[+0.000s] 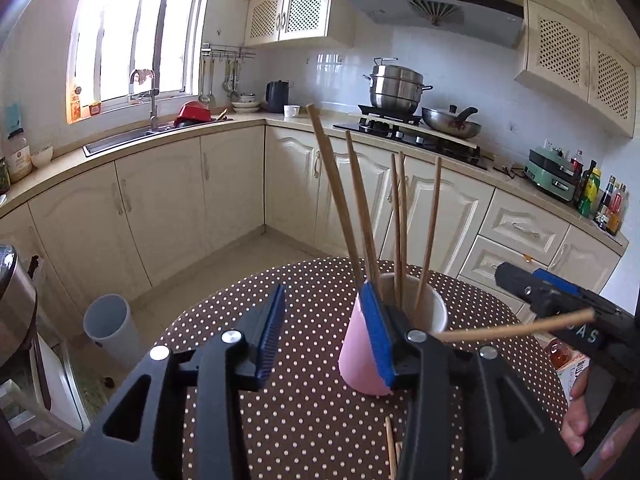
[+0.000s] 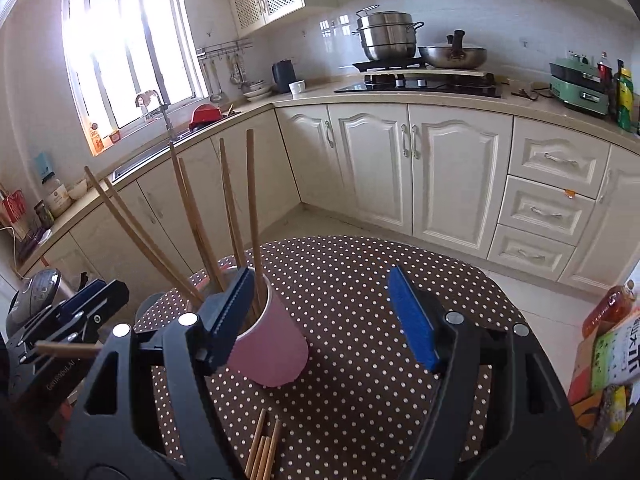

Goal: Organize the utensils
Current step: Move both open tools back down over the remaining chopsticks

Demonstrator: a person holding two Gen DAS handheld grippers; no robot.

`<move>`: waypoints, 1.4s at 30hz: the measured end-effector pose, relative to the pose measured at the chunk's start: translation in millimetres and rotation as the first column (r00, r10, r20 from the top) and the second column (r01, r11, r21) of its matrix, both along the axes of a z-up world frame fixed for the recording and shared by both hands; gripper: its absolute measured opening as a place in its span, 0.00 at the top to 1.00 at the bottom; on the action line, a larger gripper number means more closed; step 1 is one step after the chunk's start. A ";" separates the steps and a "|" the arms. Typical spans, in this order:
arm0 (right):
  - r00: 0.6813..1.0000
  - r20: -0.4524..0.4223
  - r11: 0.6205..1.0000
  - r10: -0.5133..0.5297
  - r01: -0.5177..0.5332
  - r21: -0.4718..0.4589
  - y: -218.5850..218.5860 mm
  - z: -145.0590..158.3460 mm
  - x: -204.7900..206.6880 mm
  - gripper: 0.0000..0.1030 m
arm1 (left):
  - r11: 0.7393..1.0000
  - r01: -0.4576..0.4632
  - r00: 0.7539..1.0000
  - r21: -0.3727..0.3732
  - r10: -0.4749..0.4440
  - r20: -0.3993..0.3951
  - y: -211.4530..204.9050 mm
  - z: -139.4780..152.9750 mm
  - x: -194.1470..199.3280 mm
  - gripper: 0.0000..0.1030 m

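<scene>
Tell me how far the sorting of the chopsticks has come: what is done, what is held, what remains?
Done: several standing chopsticks are in the pink cup.
In hand: nothing. The left gripper and the right gripper both show open, empty jaws. One crosswise chopstick sits beside the cup, not inside it.
Left: a few loose chopsticks lie on the table.

One pink cup [image 2: 272,348]; six chopsticks [image 2: 252,208] standing inside; several more lying on table [image 2: 360,280].
</scene>
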State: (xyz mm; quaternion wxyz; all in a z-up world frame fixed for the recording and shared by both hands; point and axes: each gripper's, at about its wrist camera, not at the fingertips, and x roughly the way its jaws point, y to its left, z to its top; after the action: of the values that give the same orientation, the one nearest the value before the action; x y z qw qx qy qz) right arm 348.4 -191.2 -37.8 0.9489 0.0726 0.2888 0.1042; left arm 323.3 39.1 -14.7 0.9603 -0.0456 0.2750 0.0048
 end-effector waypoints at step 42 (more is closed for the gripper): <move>0.948 -0.316 0.997 -0.023 -0.003 -0.080 25.6 -129.5 -123.9 0.28 | 0.996 0.085 0.969 0.001 -0.082 -0.231 2.0 -118.6 -131.0 0.51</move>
State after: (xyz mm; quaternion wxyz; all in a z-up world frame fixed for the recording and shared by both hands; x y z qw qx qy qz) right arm 224.4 -165.6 -167.3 0.8929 0.0520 0.4409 0.0749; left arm 192.3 41.1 -133.3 0.9215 -0.0277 0.3863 -0.0288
